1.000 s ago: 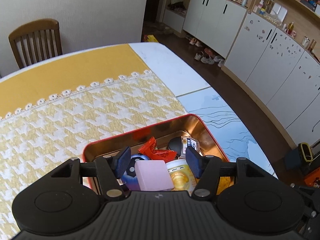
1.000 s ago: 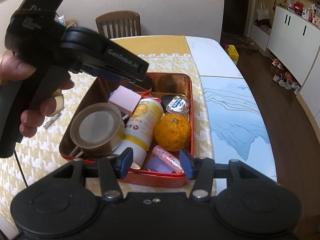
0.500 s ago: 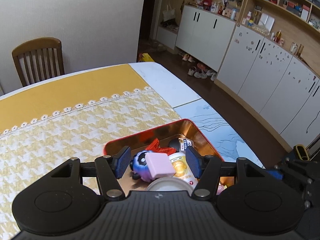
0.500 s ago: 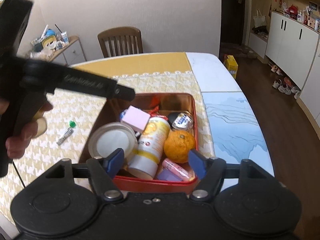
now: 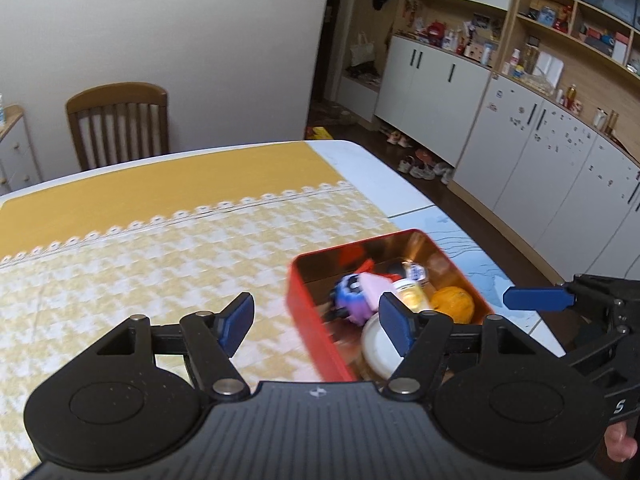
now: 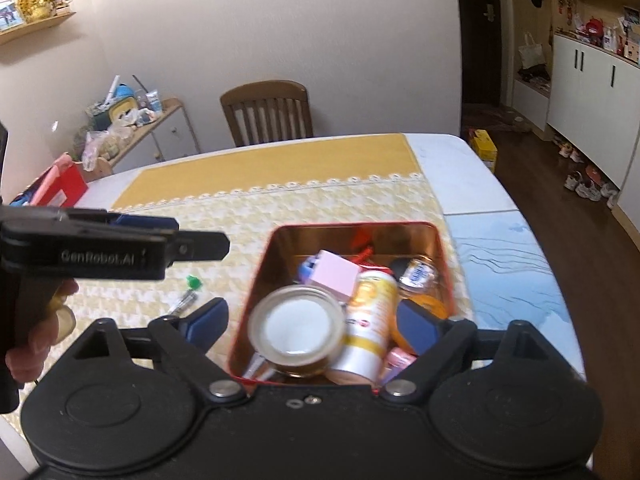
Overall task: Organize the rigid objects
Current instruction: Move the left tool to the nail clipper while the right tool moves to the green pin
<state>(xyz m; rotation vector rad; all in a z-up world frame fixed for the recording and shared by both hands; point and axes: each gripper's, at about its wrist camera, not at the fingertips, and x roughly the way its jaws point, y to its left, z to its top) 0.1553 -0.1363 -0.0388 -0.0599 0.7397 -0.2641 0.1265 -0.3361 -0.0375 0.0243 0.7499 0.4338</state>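
While the left gripper (image 5: 316, 322) hung spread and empty over the surface (image 5: 160, 240), a green-capped marker (image 6: 186, 298) lay left of the red tin (image 6: 256, 276); the right gripper (image 6: 310, 326), also spread, hovered above it. Fetching the marker seemed next.

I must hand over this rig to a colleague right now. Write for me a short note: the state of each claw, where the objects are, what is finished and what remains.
Left claw: open, empty, raised over the table beside the red tin.
Right claw: open, empty, above the tin's near end.
In the tin: pink block, round jar with white lid, yellow-white bottle, orange, blue-and-purple toy, small dark jar, pink tube.
Done: most objects are collected in the tin.
Left: a small tube with green cap lies on the tablecloth left of the tin; probably it goes in next.
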